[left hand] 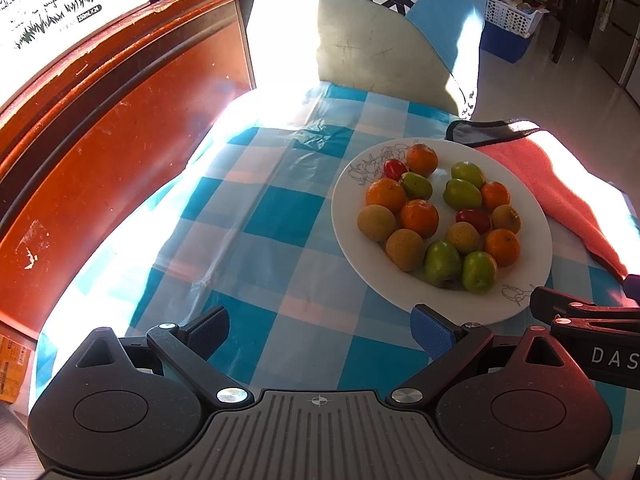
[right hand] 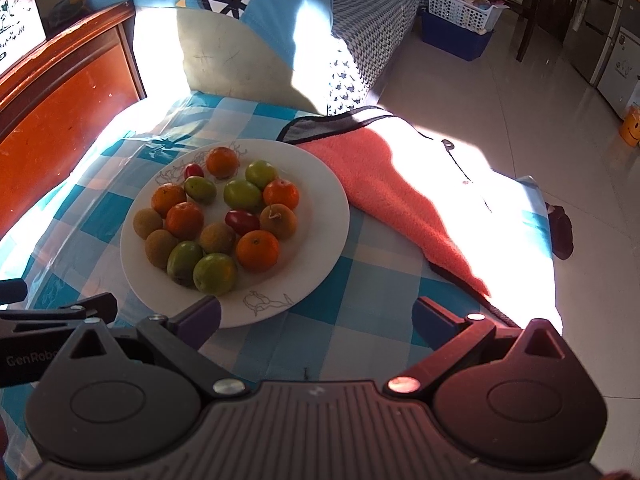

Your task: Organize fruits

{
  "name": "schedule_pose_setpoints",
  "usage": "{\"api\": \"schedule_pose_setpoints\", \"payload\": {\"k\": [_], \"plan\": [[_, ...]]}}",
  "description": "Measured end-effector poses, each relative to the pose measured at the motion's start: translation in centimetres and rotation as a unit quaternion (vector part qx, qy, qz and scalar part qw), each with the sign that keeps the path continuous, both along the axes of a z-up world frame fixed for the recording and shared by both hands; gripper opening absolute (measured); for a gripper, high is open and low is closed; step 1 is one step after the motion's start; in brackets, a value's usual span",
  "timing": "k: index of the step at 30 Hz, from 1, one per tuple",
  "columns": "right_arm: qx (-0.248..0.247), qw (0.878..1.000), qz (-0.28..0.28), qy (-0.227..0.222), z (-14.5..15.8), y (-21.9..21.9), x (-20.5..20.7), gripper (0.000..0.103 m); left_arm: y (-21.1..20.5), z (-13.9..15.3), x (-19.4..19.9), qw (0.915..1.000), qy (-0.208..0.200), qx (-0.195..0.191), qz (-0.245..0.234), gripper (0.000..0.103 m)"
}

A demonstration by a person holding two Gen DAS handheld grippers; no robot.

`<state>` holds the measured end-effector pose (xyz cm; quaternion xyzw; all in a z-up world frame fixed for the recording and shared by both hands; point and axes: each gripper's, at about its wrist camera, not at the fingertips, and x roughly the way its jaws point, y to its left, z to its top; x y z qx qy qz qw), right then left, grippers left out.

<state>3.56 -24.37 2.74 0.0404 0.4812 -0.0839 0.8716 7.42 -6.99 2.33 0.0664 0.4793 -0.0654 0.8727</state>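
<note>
A white plate [left hand: 536, 216] [right hand: 320, 184] on the blue checked tablecloth holds several mixed fruits: orange mandarins [left hand: 419, 218] [right hand: 257, 250], green jujubes [left hand: 442, 263] [right hand: 214, 273], brown longans [left hand: 376, 222] [right hand: 147, 223] and small red fruits [left hand: 473, 220] [right hand: 242, 221]. My left gripper [left hand: 320, 332] stands open over the cloth, left of the plate and nearer than it, holding nothing. My right gripper [right hand: 316, 322] is open too, its left finger [right hand: 200, 318] over the plate's near rim. Part of the right gripper [left hand: 588, 316] shows at the edge of the left wrist view.
A pink towel [right hand: 396, 208] [left hand: 560, 184] lies right of the plate, reaching the table's right edge. A red-brown wooden headboard [left hand: 120, 120] runs along the left. A blue cushion [right hand: 240, 40] stands behind the table. Tiled floor [right hand: 520, 120] and a white basket [right hand: 460, 8] lie to the right.
</note>
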Motion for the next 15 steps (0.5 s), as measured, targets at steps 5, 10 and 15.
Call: {"api": "schedule_pose_setpoints", "payload": {"k": [5,10,15], "plan": [[0.0,1.0,-0.001,-0.002,-0.05,0.07,0.18,0.101,0.09,-0.08,0.27,1.0,0.003,-0.004,0.003,0.098],[0.002,1.0,-0.002,0.001,-0.19,0.1,0.61,0.101,0.07,-0.2,0.53,1.0,0.005,-0.001,0.006,0.098],[-0.001,1.0,-0.003,0.003,-0.39,0.21,0.93,0.101,0.07,-0.38,0.88,0.9999,0.006,0.004,0.008,0.097]]}}
